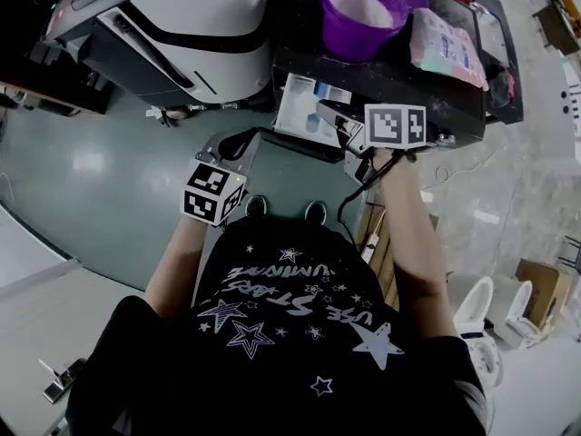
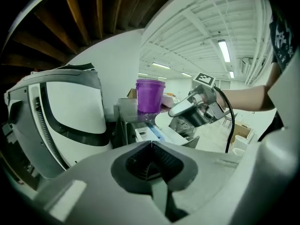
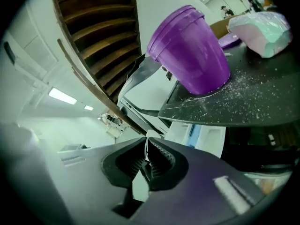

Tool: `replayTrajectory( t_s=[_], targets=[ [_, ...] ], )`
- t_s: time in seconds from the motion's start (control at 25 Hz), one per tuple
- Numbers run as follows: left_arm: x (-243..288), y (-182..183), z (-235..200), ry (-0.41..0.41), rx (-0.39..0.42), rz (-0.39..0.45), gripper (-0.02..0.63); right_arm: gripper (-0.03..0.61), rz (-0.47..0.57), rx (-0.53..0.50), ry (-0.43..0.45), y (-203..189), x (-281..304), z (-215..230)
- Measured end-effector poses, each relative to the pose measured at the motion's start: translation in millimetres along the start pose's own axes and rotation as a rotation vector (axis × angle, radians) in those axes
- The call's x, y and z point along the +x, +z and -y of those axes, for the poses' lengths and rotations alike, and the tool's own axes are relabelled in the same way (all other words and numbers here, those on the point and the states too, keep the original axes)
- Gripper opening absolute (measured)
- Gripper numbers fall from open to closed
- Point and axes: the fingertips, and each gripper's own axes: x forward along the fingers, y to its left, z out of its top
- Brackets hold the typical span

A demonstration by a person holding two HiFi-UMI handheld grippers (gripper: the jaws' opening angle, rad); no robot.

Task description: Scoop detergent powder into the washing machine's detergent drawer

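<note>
1. Closure: the left hand-held gripper (image 2: 151, 143) is clenched, its pads meeting on nothing. The right hand-held gripper (image 3: 146, 142) is clenched too. A thin pale sliver shows at its tips, and it is unclear whether this is a held thing or background.
2. Position: the right hand-held gripper hovers just in front of the open detergent drawer (image 1: 302, 107). The left hangs well apart from it.
3. Supply: detergent powder fills the purple bucket (image 1: 361, 9) on the washing machine's black top (image 3: 262, 102), near a soft bag (image 1: 443, 44). Loose grains dot the top.
4. Step, as judged: no scoop is visible, so scooping is not under way. The next move calls for finding and gripping a scoop.
5. Limits: the drawer's compartments are hidden, so powder inside cannot be confirmed.
</note>
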Motion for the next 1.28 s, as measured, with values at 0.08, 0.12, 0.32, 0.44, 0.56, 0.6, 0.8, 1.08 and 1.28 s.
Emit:
replayTrajectory(
  t_s=[0.08, 0.12, 0.32, 0.44, 0.56, 0.6, 0.8, 1.08, 1.28],
  targets=[
    [-4, -5, -7, -0.018, -0.001, -0.005, 0.0, 0.037, -0.011, -0.069, -0.064, -4, 9, 2],
    [-6, -8, -10, -0.025, 0.001, -0.01, 0.0, 0.037, -0.019, -0.105, -0.095, -6, 13, 3],
    [-14, -18, -24, -0.067, 0.004, -0.018, 0.0, 0.037, -0.052, -0.195, -0.211, -15, 29, 4],
    [-17, -24, -30, -0.092, 0.008, -0.022, 0.0, 0.037, -0.075, -0.272, -0.288, -19, 36, 7],
    [-19, -27, -34, -0.114, 0.01, -0.019, 0.0, 0.037, -0.132, -0.404, -0.369, -25, 42, 9],
    [-20, -27, -35, -0.12, 0.011, -0.017, 0.0, 0.037, -0.153, -0.451, -0.395, -27, 44, 10],
    [-24, -32, -43, -0.143, 0.014, -0.016, 0.0, 0.037, -0.22, -0.656, -0.504, -32, 50, 12],
    [-28, -40, -51, -0.176, 0.022, -0.02, 0.0, 0.037, -0.309, -0.926, -0.606, -38, 59, 12],
    [-30, -44, -57, -0.204, 0.042, -0.02, 0.0, 0.037, -0.365, -1.146, -0.72, -37, 61, 17]
  ],
)
